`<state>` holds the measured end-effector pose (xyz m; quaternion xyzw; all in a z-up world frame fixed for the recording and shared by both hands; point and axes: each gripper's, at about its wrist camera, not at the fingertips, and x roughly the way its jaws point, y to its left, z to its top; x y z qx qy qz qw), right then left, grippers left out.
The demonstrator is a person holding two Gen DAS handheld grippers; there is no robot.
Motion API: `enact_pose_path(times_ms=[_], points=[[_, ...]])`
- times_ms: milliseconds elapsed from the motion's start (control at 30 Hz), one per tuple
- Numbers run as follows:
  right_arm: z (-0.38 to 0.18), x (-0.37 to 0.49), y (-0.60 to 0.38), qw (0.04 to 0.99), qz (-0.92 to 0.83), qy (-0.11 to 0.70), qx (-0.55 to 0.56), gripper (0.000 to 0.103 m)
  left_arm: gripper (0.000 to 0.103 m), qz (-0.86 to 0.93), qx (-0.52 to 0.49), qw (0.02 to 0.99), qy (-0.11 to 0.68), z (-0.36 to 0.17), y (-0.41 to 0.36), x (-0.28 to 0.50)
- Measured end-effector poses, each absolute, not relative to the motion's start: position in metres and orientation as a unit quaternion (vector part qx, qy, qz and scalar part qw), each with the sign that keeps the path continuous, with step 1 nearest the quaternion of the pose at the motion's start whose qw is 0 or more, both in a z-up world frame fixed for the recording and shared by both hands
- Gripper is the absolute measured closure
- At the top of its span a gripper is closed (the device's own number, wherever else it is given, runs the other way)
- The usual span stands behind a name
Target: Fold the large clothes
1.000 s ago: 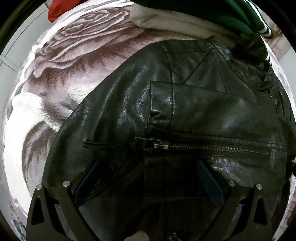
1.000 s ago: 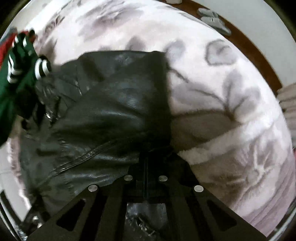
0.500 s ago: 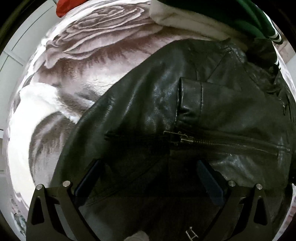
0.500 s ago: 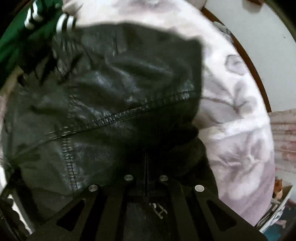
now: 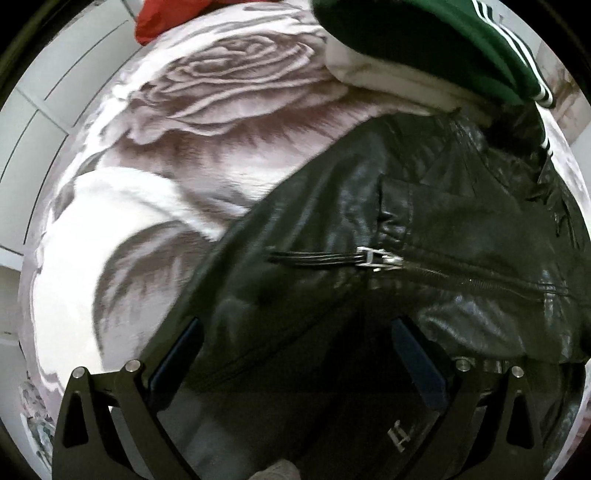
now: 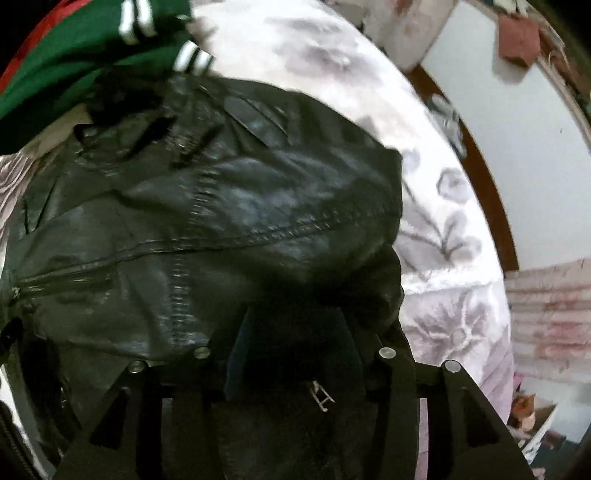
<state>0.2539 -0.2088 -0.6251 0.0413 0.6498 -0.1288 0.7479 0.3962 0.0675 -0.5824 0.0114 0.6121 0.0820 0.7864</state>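
Observation:
A black leather jacket (image 5: 424,229) lies on a rose-patterned blanket (image 5: 207,122), its silver zipper pull (image 5: 376,257) at mid-frame. My left gripper (image 5: 295,354) is open, its blue pads (image 5: 177,354) standing wide apart over the jacket's near edge. In the right wrist view the jacket (image 6: 221,229) fills the left and middle. My right gripper (image 6: 291,350) has its jaws parted, with a dark bunch of jacket between them; the leather hides whether it is clamped.
A green garment with white stripes (image 5: 443,40) lies over a white one (image 5: 388,81) at the far end, also seen in the right wrist view (image 6: 74,48). A red cloth (image 5: 166,18) is at the back. The bed's wooden edge (image 6: 484,184) runs along the right.
The right gripper's jaws have parted from shut and it has swung over the jacket toward the green garment. The left view has shifted, so the jacket sits further right; the left gripper stays open.

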Motion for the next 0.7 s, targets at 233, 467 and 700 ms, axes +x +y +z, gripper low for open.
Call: enact_pose_path(times_ms=[233, 467, 700], points=[[-0.659, 0.278, -0.191, 0.725, -0.110, 0.680, -0.001, 0.055, 0.000, 0.146, 0.005, 0.787, 0.599, -0.556, 0.126, 0.336], [-0.638, 0.271, -0.173, 0.730, -0.101, 0.674, -0.047, 0.054, 0.000, 0.244, -0.036, 0.754, 0.609, -0.540, 0.204, 0.233], [-0.594, 0.235, -0.155, 0.768, -0.057, 0.637, -0.030, 0.036, 0.000, 0.342, -0.093, 0.705, 0.614, -0.545, 0.276, 0.120]])
